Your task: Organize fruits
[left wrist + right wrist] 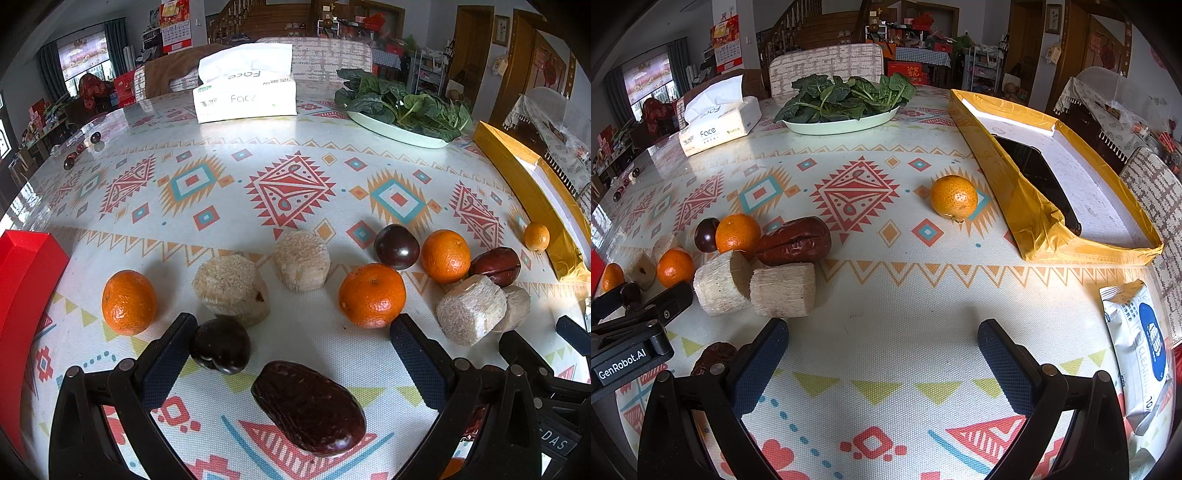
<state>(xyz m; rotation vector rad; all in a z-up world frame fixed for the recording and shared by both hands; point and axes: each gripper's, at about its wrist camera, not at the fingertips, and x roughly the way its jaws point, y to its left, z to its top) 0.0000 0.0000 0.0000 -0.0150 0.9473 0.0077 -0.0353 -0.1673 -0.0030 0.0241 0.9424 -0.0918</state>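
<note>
My left gripper [291,347] is open over the patterned tablecloth, with a large dark red date [308,408] lying between its fingers. A dark plum [219,345] touches its left finger. Beyond lie tangerines [129,302] [372,295] [446,255], cut sugarcane pieces [231,288] [302,260] [471,309], another plum [396,246] and a red date [495,266]. My right gripper [882,354] is open and empty above bare cloth. A lone tangerine [953,198] sits ahead of it by the yellow box [1030,218]; sugarcane pieces [783,290] lie to its left.
A red box [22,291] stands at the left edge. A tissue box [243,98] and a plate of spinach [402,107] sit at the back. The yellow box holds a black phone [1039,181]. A wipes pack [1137,343] lies at the right.
</note>
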